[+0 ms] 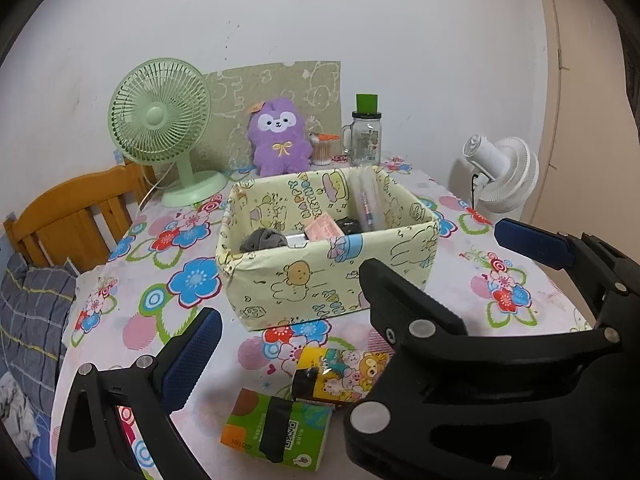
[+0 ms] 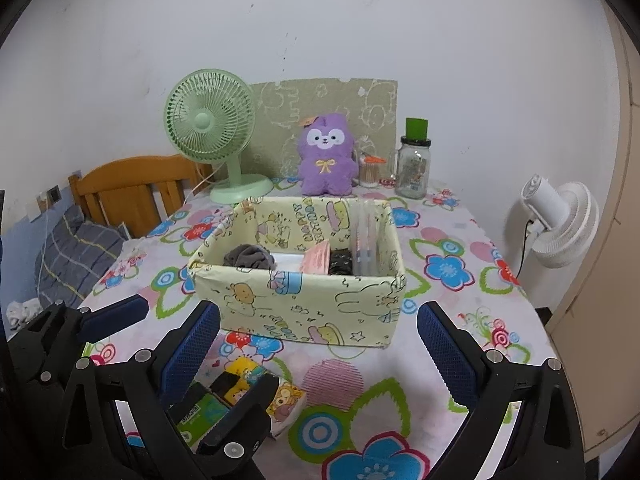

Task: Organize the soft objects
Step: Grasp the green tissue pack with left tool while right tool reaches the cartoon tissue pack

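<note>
A pale yellow cartoon-print box (image 1: 280,254) (image 2: 296,278) stands mid-table. It holds a grey sock (image 1: 260,240) (image 2: 250,258), a pink pack (image 1: 324,228), a black item and a clear pen case. In front of it lie a yellow cartoon tissue pack (image 1: 340,372) (image 2: 244,376) and a green tissue pack (image 1: 276,432) (image 2: 196,412). My left gripper (image 1: 320,360) is open above the yellow pack; its right finger is hidden behind the right gripper. My right gripper (image 2: 318,352) is open over bare tablecloth just before the box. A purple plush (image 1: 278,136) (image 2: 326,156) sits at the back.
A green desk fan (image 1: 160,120) stands back left, with a glass jar (image 1: 366,136) and a cotton-swab tub (image 1: 322,148) back right. A white fan (image 1: 500,172) is off the table's right edge. A wooden headboard (image 1: 76,216) and bedding lie to the left.
</note>
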